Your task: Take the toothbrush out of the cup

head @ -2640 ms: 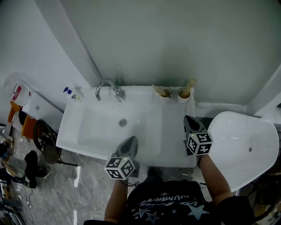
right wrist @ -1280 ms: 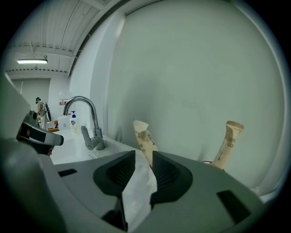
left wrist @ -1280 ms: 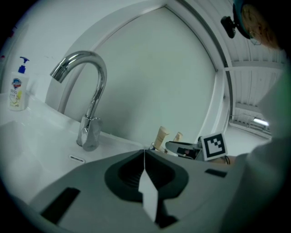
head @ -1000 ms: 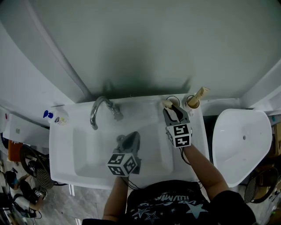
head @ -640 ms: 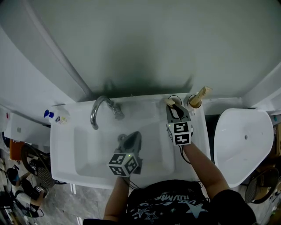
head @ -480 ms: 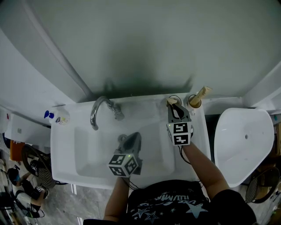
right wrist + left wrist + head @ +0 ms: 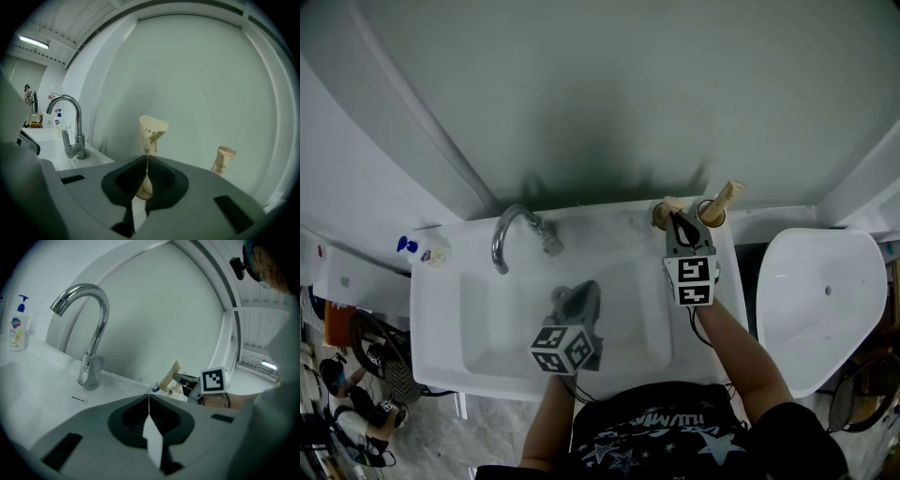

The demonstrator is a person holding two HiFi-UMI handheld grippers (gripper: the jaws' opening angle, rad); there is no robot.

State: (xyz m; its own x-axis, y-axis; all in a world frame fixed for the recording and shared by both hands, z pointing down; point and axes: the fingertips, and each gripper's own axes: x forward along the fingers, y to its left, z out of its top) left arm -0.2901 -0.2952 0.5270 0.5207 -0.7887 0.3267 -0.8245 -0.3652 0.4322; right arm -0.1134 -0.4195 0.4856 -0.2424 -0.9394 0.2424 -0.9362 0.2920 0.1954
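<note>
One toothbrush (image 7: 151, 133) gripped by just-closed right tongs (image 7: 147, 157), left tongs (image 7: 149, 396) shut, cup (image 7: 657, 220) overhead, hidden in right gripper view.

Beige paper-wrapped toothbrush (image 7: 151, 133), upright, pinched in right claw (image 7: 146, 158), at cup (image 7: 660, 217) mouth

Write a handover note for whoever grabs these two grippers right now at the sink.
Right gripper: fingers just closed on the paper-wrapped toothbrush at the left cup.
Left gripper: shut, empty, over the sink basin.
Done: toothbrush gripped.
Left: lift it clear of the cup.
The right cup holds another wrapped brush.
</note>
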